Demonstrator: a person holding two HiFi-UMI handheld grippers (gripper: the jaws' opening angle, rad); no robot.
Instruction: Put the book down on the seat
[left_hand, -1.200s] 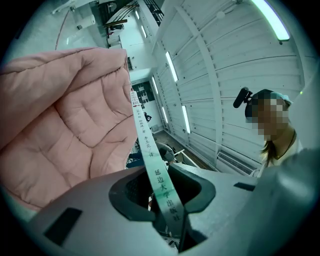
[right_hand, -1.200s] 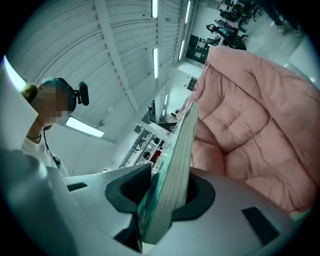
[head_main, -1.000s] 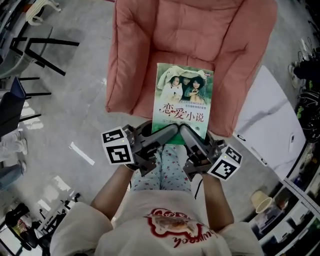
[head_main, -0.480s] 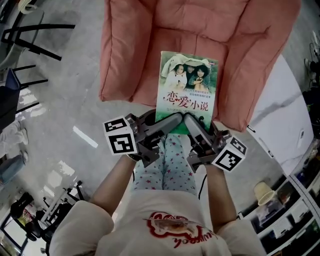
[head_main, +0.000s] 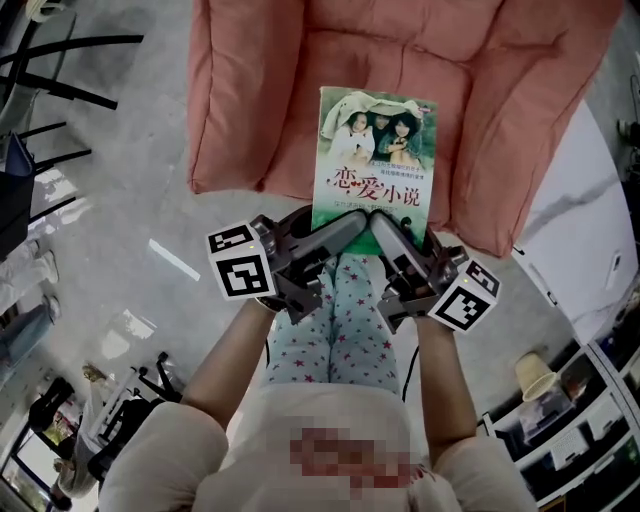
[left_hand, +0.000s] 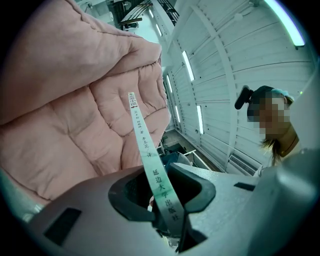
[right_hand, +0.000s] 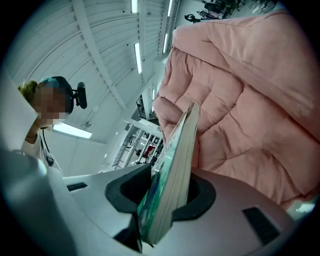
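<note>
Pink seat (head_main: 270, 110) ahead, beneath book (head_main: 375, 150); my left gripper (head_main: 348, 224) and right gripper (head_main: 386, 226) both clamp its near edge; long axis runs away.

A thin paperback book (head_main: 375, 150) with a green photo cover lay face up, its far end over a pink cushioned seat. Large red Chinese characters across the cover's near half read "恋爱小说". Two short lines of print just above that title were too small to read. In the left gripper view, the book's pale green spine (left_hand: 150, 165) carried dark characters at its near end reading "延边大学出版社"; the smaller characters farther along could not be made out. A white cube (head_main: 240, 275) at near left and a second white cube (head_main: 465, 303) at near right bore black square code markers, without letters.
</note>
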